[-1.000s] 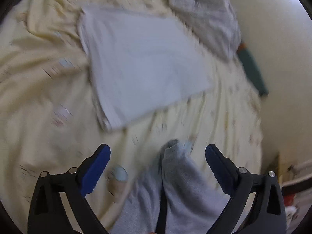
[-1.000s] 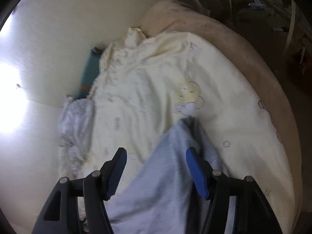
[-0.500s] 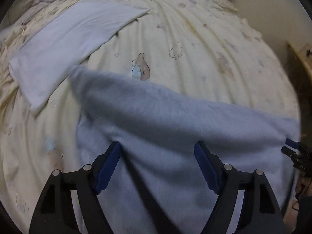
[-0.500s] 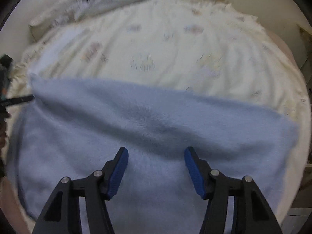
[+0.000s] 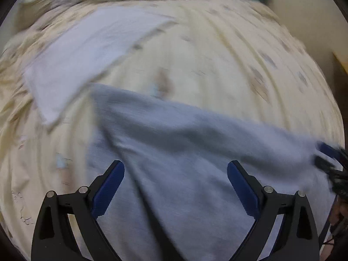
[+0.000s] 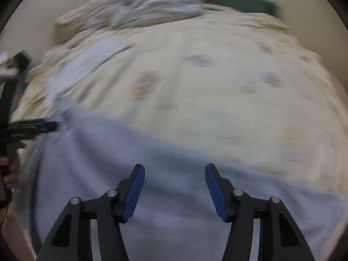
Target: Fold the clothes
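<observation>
A light blue-grey garment [image 5: 195,152] lies spread wide across the near part of the bed, blurred by motion. My left gripper [image 5: 174,165] hovers over it near its left end. Its jaws are opening wide, with cloth below them and nothing pinched. My right gripper [image 6: 174,167] is over the same garment [image 6: 152,152], its pads well apart and pressing on nothing. Each gripper shows in the other's view: the right gripper [image 5: 319,152] at the garment's right edge, the left gripper [image 6: 50,126] at its left corner. A folded white garment [image 5: 91,50] lies beyond, to the left.
A cream patterned sheet [image 5: 217,65] covers the bed. Crumpled grey-white bedding [image 6: 156,2] and a green object [image 6: 239,0] lie at the far end against the wall. A hand [image 6: 10,169] holds the left gripper's handle at the left edge.
The blue-grey garment, bunched between the jaws a second ago, now lies spread wide. Both grippers have swung round and moved apart. The left jaws narrowed, then widened again.
</observation>
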`<state>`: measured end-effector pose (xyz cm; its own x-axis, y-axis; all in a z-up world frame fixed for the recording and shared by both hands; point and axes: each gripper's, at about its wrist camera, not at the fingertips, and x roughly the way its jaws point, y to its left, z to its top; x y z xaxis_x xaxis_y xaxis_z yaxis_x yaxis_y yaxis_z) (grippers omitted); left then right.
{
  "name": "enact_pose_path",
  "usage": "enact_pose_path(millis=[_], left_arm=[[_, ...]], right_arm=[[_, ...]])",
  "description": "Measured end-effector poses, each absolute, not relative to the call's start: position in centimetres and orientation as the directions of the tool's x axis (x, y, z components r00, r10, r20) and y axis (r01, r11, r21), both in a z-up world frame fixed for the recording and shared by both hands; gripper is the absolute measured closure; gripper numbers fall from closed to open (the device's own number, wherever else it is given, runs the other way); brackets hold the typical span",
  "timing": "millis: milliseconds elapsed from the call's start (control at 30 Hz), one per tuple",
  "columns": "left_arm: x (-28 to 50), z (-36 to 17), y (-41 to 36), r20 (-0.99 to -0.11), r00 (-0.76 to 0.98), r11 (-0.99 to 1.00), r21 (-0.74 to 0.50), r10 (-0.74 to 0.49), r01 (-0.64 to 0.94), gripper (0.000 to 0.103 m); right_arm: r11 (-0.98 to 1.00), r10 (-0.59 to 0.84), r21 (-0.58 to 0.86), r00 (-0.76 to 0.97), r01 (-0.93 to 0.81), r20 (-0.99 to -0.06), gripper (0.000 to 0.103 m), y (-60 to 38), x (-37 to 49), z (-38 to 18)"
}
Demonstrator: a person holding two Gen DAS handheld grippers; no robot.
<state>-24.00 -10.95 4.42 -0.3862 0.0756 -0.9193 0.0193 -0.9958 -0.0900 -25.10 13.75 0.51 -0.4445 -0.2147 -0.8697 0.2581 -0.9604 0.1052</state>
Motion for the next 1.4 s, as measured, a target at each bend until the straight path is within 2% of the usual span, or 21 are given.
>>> enact_pose_path(millis=[33, 100, 167, 300, 400, 500, 567, 667, 733, 867, 933, 1033, 1100, 1200, 1233, 1333, 1400], left_arm=[[-24.0, 3.8, -10.0, -0.924, -0.38, -0.999, -0.045, 0.04, 0.006, 0.006], [-24.2, 2.2, -9.4, -0.931, -0.363, -1.0, 0.026, -0.03, 0.014, 0.004], [-24.3, 0.9, -9.2, -0.934, -0.347, -0.997, 0.077, -0.081, 0.026, 0.001], [-22.6, 2.4, -12.7, -0.934, -0.355, -0.991, -0.084, 0.041, 0.106, 0.002], [-19.4, 5.3, -16.6, -0.903, -0.418, -0.969, -0.186, 0.104, 0.162, 0.002], [-16.2, 6.2, -19.2, -0.885, -0.443, -0.94, -0.262, 0.144, 0.218, 0.002], [-14.7, 6.1, -19.1, -0.878, -0.451, -0.929, -0.29, 0.162, 0.231, 0.002], [-12.8, 6.0, -18.2, -0.861, -0.481, -0.921, -0.308, 0.164, 0.237, 0.002], [-9.5, 6.1, -20.9, -0.828, -0.534, -0.909, -0.34, 0.169, 0.24, 0.002], [-7.4, 6.2, -20.2, -0.763, -0.632, -0.916, -0.337, 0.133, 0.215, 0.002], [-6.7, 6.3, -20.3, -0.75, -0.649, -0.911, -0.35, 0.132, 0.219, 0.002], [-7.4, 6.5, -21.4, -0.691, -0.711, -0.895, -0.39, 0.13, 0.216, 0.002], [-7.5, 6.3, -22.1, -0.684, -0.718, -0.878, -0.415, 0.128, 0.239, 0.002], [-7.6, 5.6, -23.3, -0.701, -0.7, -0.848, -0.449, 0.137, 0.284, 0.002], [-7.5, 5.6, -23.6, -0.71, -0.692, -0.848, -0.441, 0.13, 0.294, 0.002], [-6.7, 5.8, -24.1, -0.719, -0.685, -0.84, -0.441, 0.118, 0.317, 0.002], [-6.3, 5.6, -24.2, -0.728, -0.676, -0.834, -0.439, 0.111, 0.335, 0.002]], right_arm=[[-0.955, -0.223, 0.11, -0.42, 0.276, -0.88, 0.044, 12.0, -25.4, -0.5], [-0.963, -0.15, 0.031, -0.433, 0.269, -0.889, 0.044, 9.3, -26.4, -2.9], [-0.975, -0.107, -0.01, -0.509, 0.222, -0.854, 0.041, 8.9, -28.1, -3.7], [-0.989, -0.133, 0.08, -0.519, 0.125, -0.844, 0.041, 10.9, -31.2, -3.3], [-0.967, -0.248, 0.176, -0.515, 0.184, -0.82, 0.041, 10.0, -29.5, -0.6], [-0.931, -0.349, 0.252, -0.445, 0.264, -0.825, 0.041, 6.8, -26.6, -0.6], [-0.921, -0.352, 0.229, -0.422, 0.316, -0.836, 0.041, 4.0, -26.5, -1.7], [-0.933, -0.285, 0.138, -0.449, 0.331, -0.847, 0.04, 1.2, -28.1, -3.3], [-0.947, -0.249, 0.106, -0.483, 0.304, -0.84, 0.039, 0.6, -29.4, -3.8], [-0.959, -0.204, 0.064, -0.518, 0.276, -0.831, 0.036, 0.2, -33.0, -3.7], [-0.959, -0.215, 0.076, -0.527, 0.274, -0.822, 0.037, 0.4, -33.3, -2.4], [-0.926, -0.321, 0.164, -0.479, 0.341, -0.817, 0.037, -1.2, -29.2, -0.1], [-0.894, -0.373, 0.196, -0.424, 0.403, -0.825, 0.037, -3.5, -27.8, -0.2], [-0.87, -0.315, 0.084, -0.416, 0.486, -0.853, 0.037, -7.5, -28.1, -1.8], [-0.87, -0.293, 0.054, -0.425, 0.49, -0.857, 0.037, -8.3, -29.0, -2.5], [-0.896, -0.248, 0.034, -0.436, 0.442, -0.865, 0.025, -9.3, -32.8, -3.5], [-0.919, -0.207, 0.011, -0.456, 0.395, -0.866, 0.025, -9.2, -34.8, -3.1]])
